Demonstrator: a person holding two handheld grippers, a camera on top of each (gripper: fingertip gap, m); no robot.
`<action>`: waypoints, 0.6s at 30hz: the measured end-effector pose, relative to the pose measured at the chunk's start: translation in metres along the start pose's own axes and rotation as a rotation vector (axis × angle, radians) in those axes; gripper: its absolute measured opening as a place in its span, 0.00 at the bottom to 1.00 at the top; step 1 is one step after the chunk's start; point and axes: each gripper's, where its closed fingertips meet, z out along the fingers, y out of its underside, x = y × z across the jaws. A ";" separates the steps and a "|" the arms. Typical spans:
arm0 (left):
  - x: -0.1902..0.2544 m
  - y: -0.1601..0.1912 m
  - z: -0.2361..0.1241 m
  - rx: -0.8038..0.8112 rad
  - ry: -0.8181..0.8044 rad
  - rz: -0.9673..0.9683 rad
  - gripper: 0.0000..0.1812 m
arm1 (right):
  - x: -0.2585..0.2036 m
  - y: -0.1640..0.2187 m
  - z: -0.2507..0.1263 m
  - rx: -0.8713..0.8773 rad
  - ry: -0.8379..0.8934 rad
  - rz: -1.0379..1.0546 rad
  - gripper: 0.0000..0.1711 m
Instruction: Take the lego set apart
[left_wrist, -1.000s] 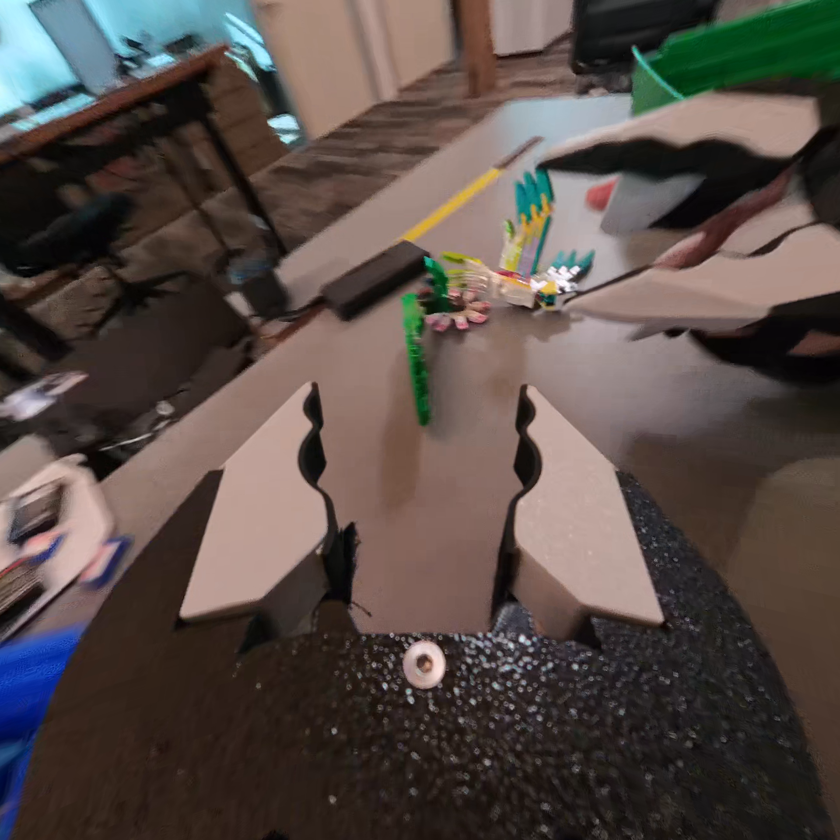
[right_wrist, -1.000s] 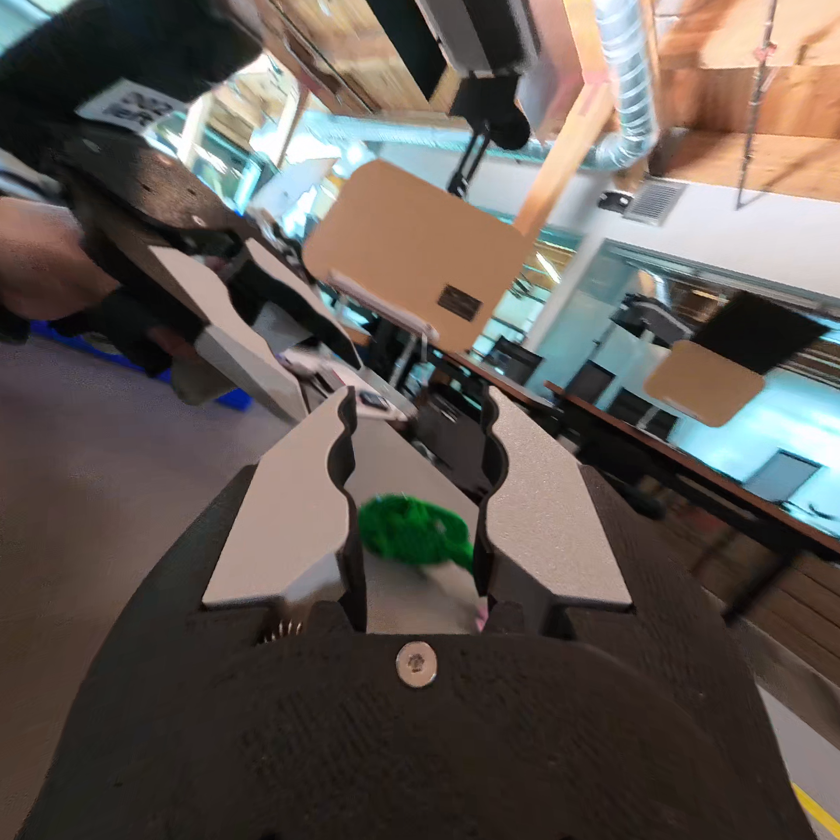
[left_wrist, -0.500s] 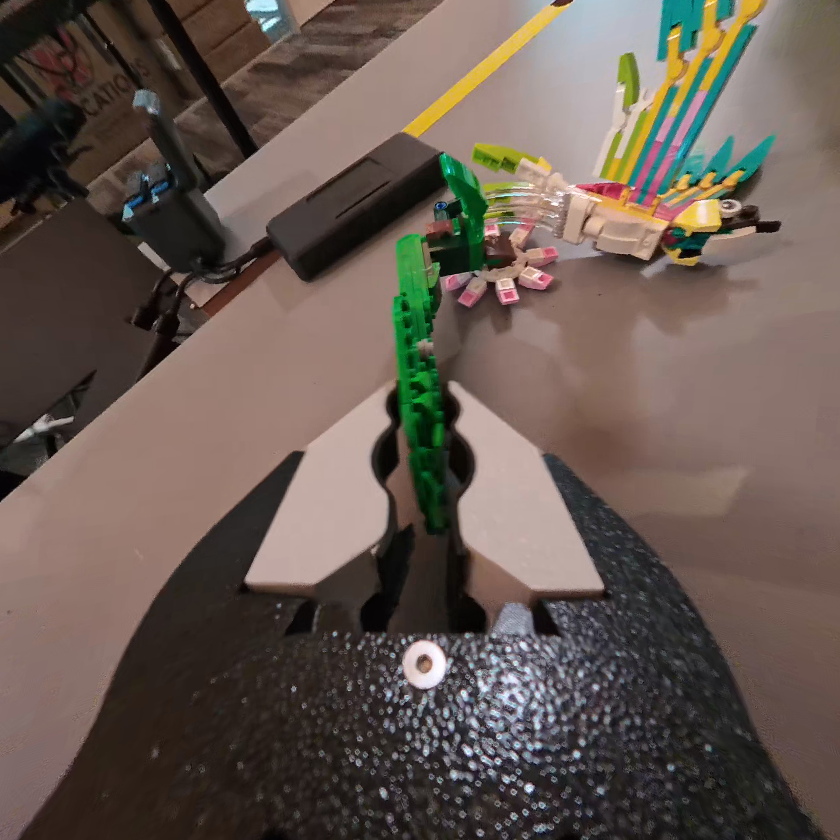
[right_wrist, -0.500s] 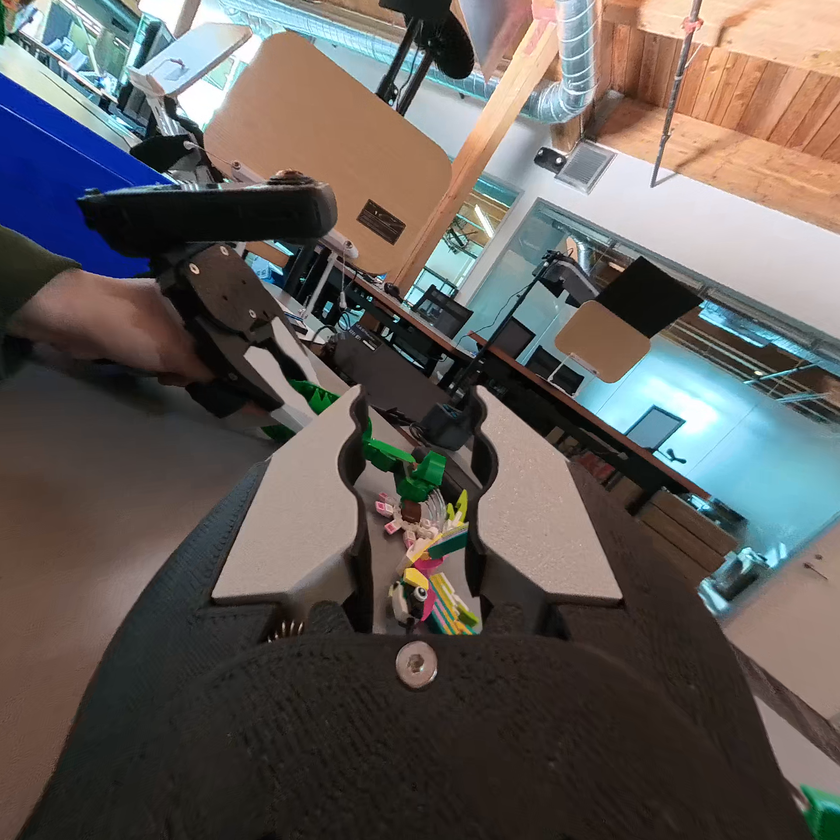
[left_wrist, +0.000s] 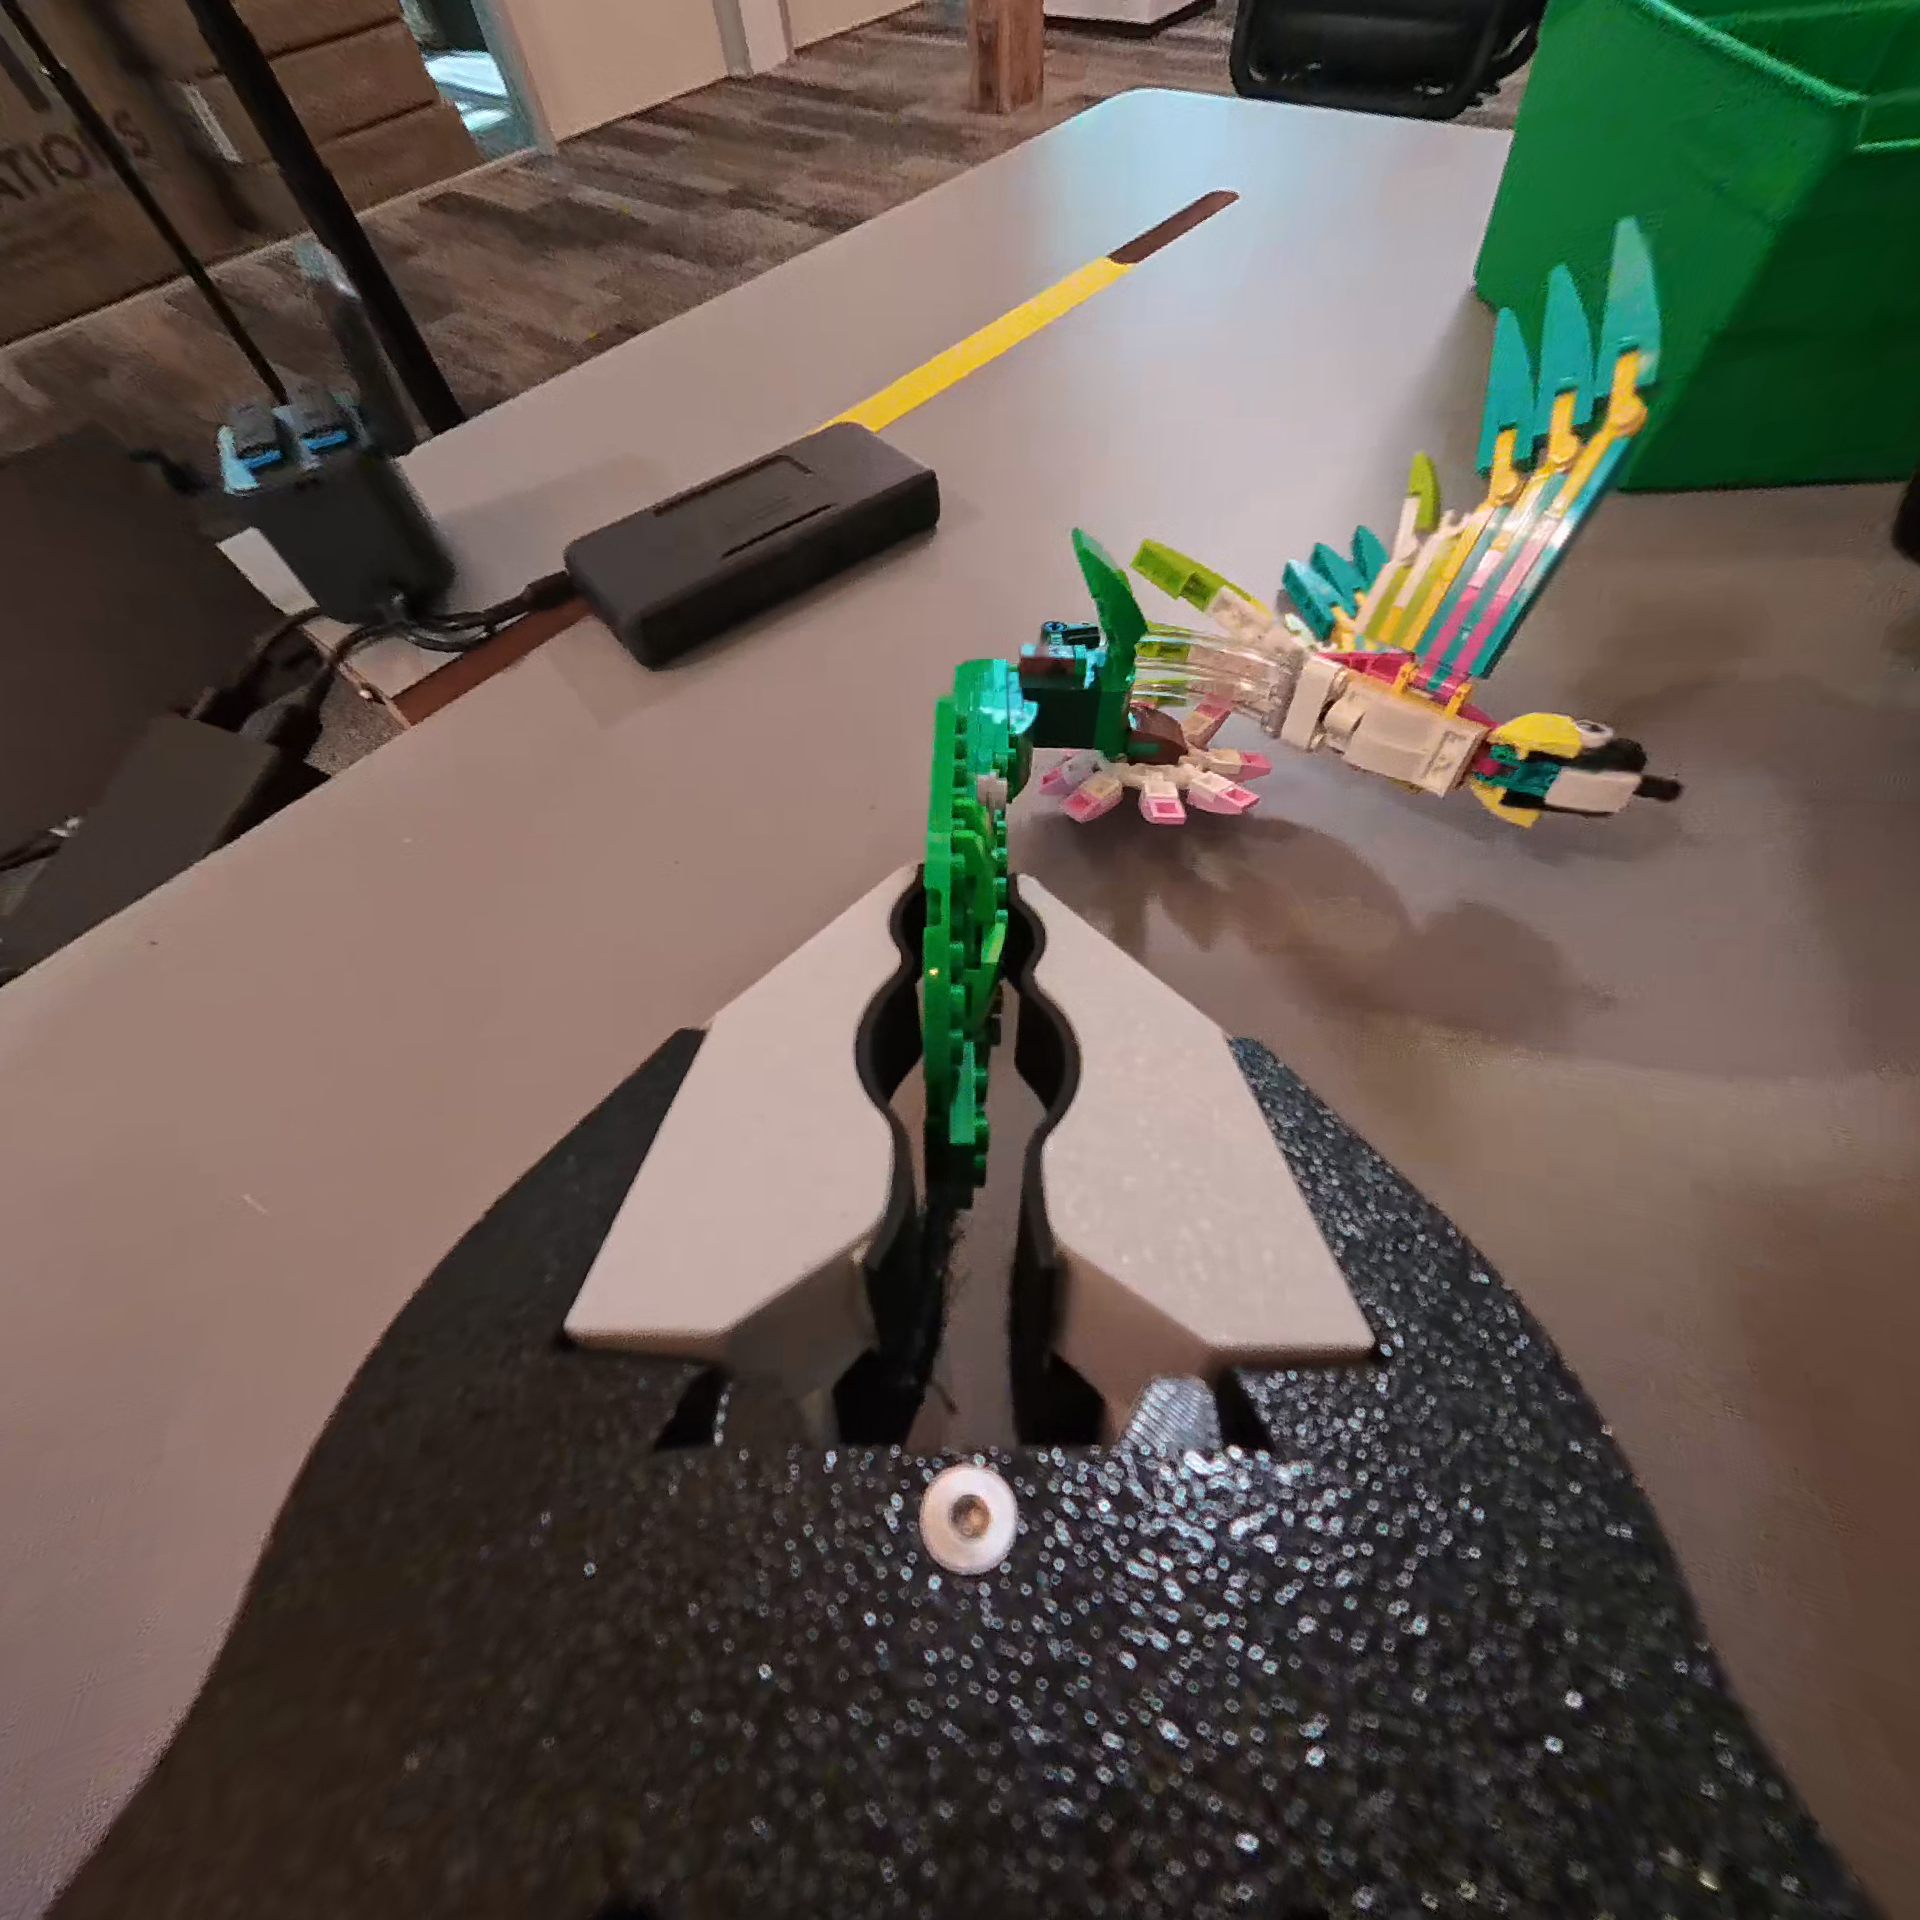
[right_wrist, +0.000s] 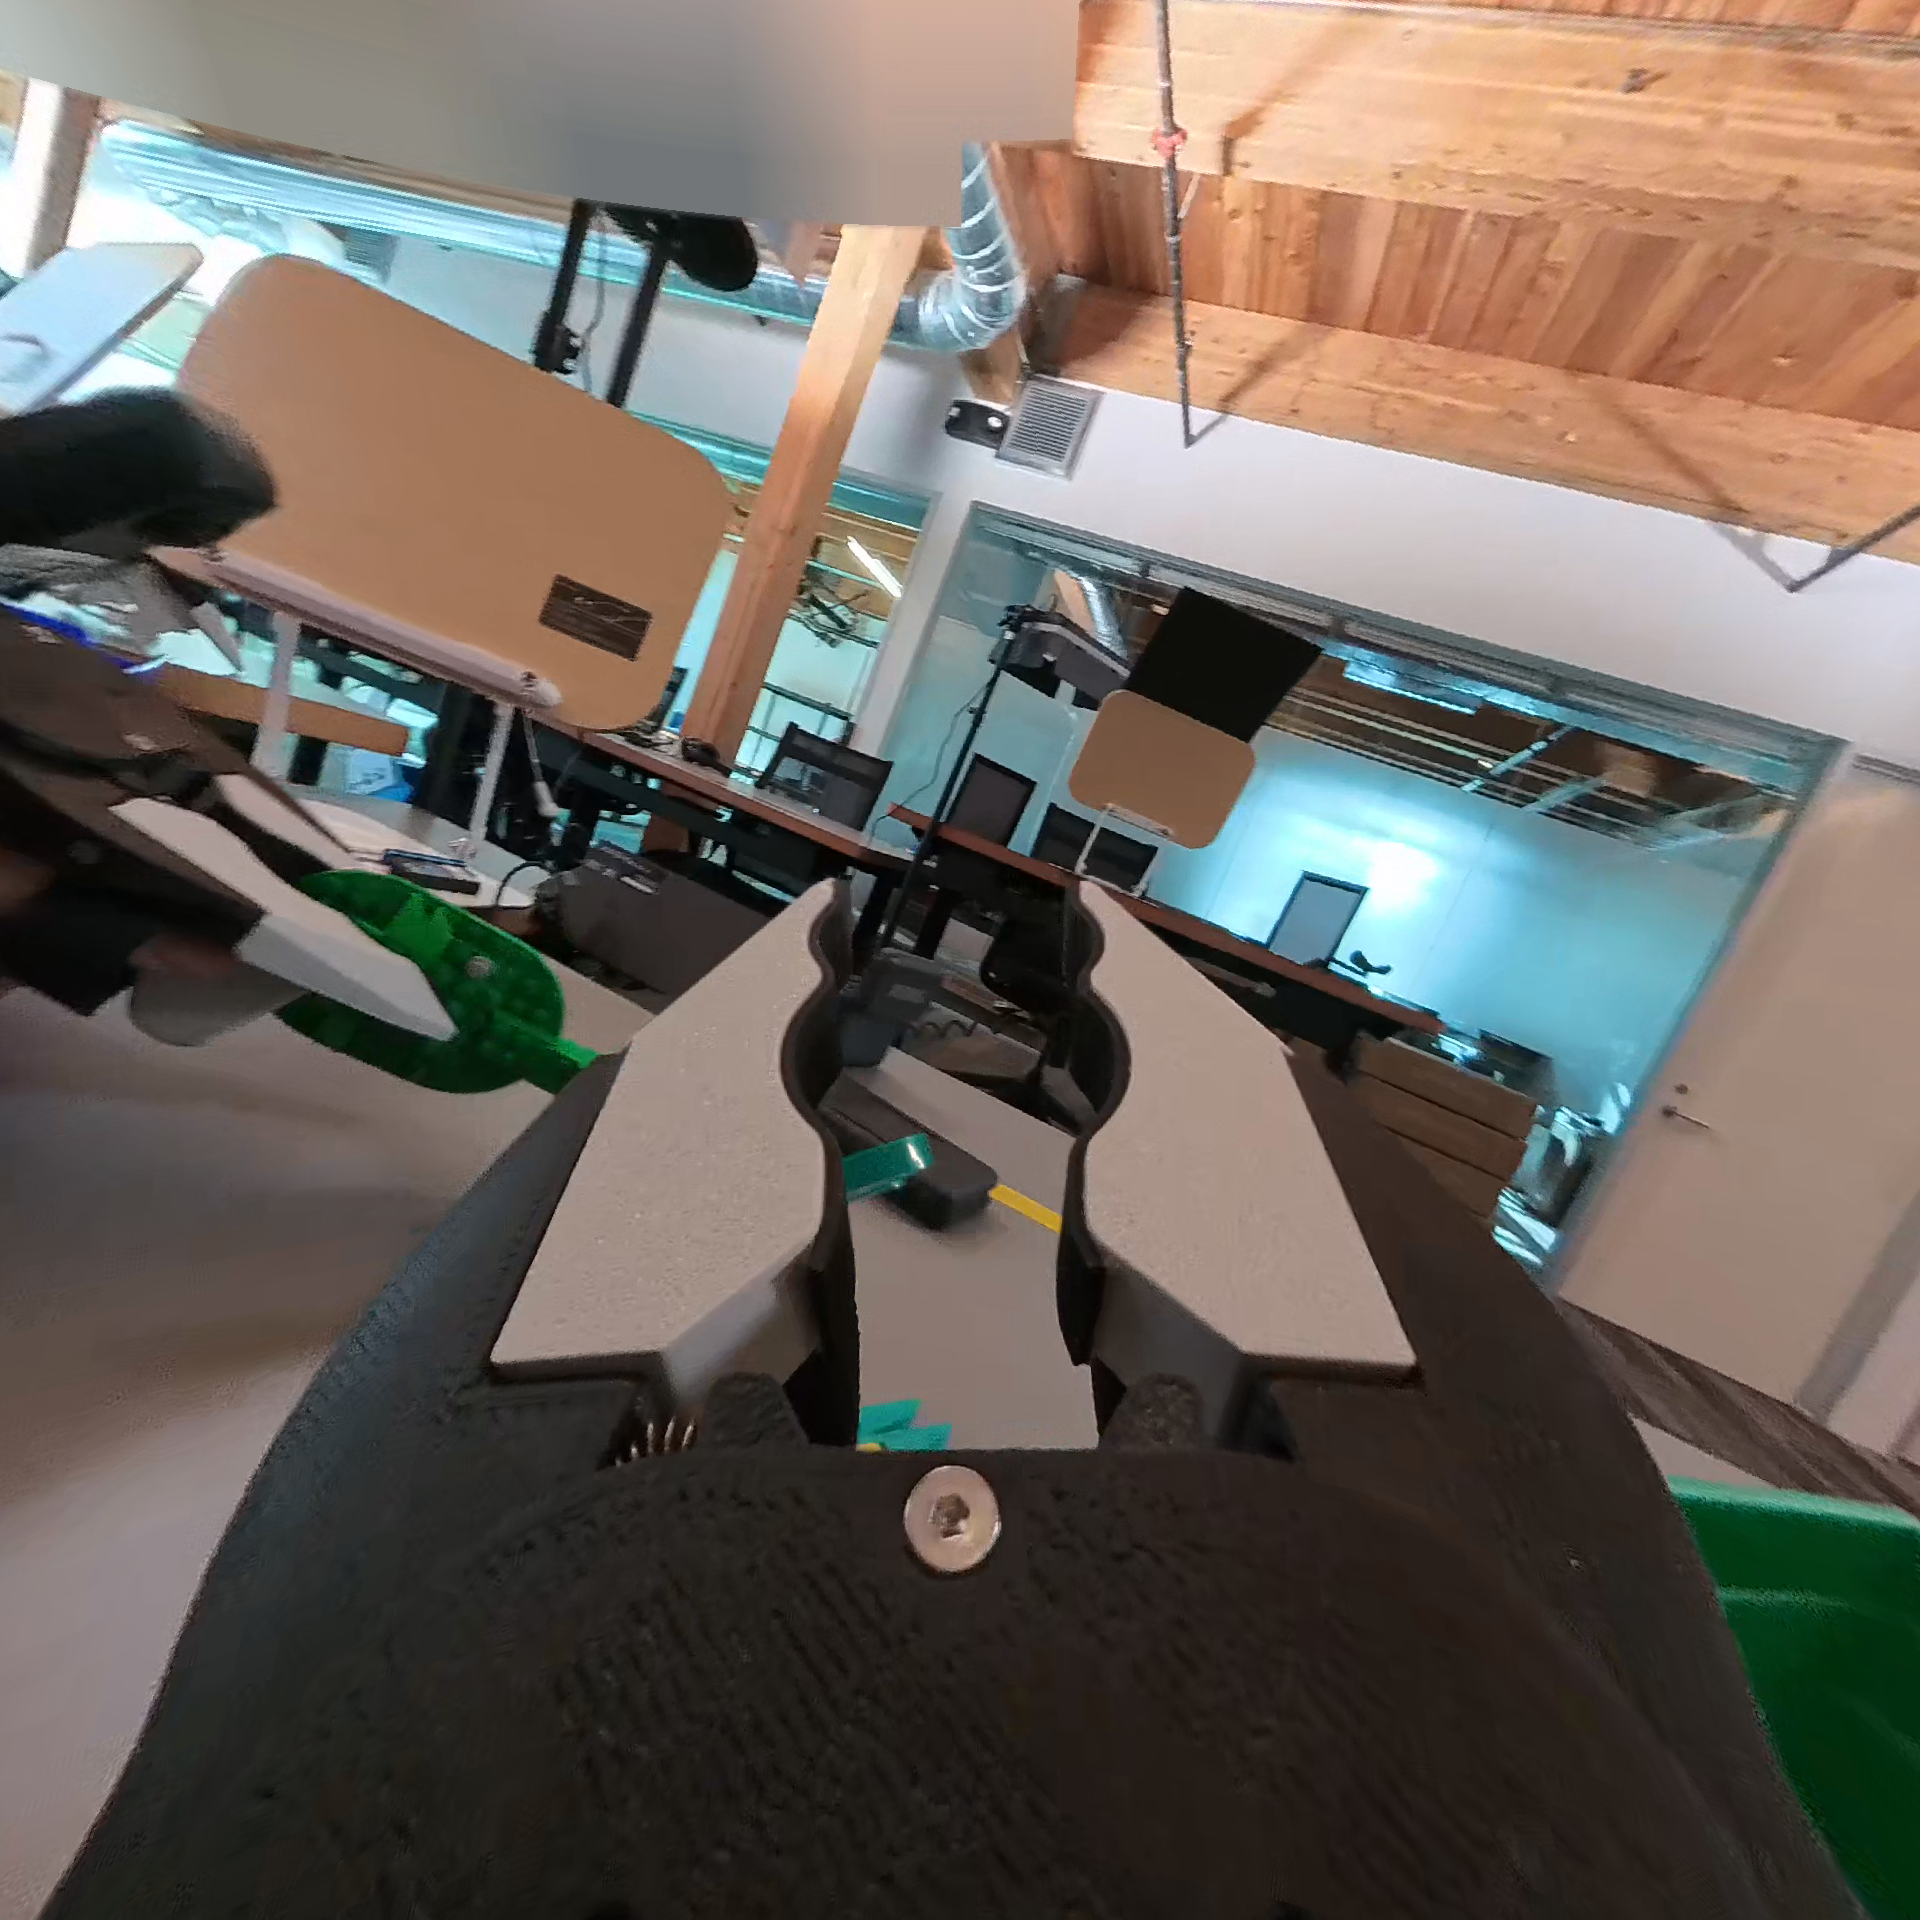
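- Since half a second ago the left gripper has stayed clamped on the green leaf plate; the right gripper has swung so the lego bird is now almost wholly hidden beneath it.
- The left gripper's flat grey fingers have scalloped inner edges and pinch the thin studded plate, which stands on edge.
- The far end of that plate joins the lego bird, a figure of white, pink, yellow and teal bricks with clear rods and long fanned tail feathers, which lies on its side on the smooth grey table.
- The right gripper is open with nothing between its fingers; only a teal scrap of the model shows low in the gap.
- A matte black box sits near the table's left edge, with a yellow tape strip beyond.
- Bare tabletop lies to the right of the bird.
- A green bin stands behind the tail; its contents cannot be seen.
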 end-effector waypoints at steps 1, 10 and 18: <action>-0.004 -0.001 -0.001 0.009 -0.021 0.008 0.06 | 0.007 0.001 -0.001 -0.006 0.021 0.006 0.23; -0.072 0.022 -0.025 -0.068 -0.301 0.074 0.06 | 0.017 0.065 0.003 -0.344 -0.077 0.098 0.23; -0.052 -0.018 -0.040 0.128 -0.330 0.149 0.35 | -0.042 0.150 -0.023 -0.890 -0.356 0.245 0.56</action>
